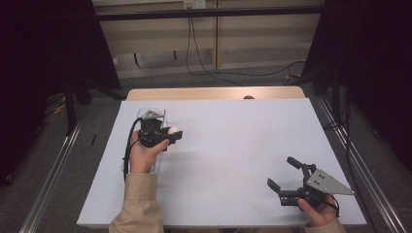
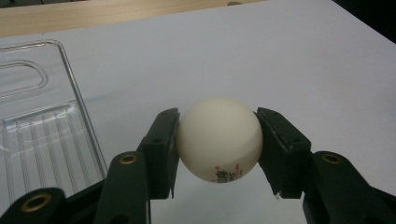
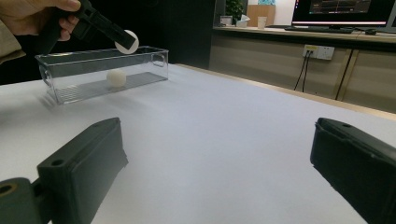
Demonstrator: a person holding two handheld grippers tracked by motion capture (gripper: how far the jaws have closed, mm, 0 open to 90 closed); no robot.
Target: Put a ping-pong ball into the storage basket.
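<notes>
We note the left gripper clamped on a white ball, one pad on each side at the ball's widest part; red print sits low on the ball, facing the left gripper view. In the high view the held ball hangs just off the right long wall of the clear plastic box, raised off the white table; the right gripper view puts it at about rim height, near the box's far end. A second ball lies on the box floor. The right gripper rests well apart at the near right of the table, jaws spread wide, nothing between them.

Our reading: the ball is either going into the box or has just come out of it; the frames do not settle which.

Risks as we judge them:
- the ball is smooth and light, gripped only across its middle; a slight tilt or loosening could let it squirt out, and it would roll freely on the bare table, perhaps off the edge;
- if dropped from this height into the box it may bounce back out, or strike the ball inside and send it rolling;
- the box looks light; a jaw catching the rim could shove or tip it.
</notes>
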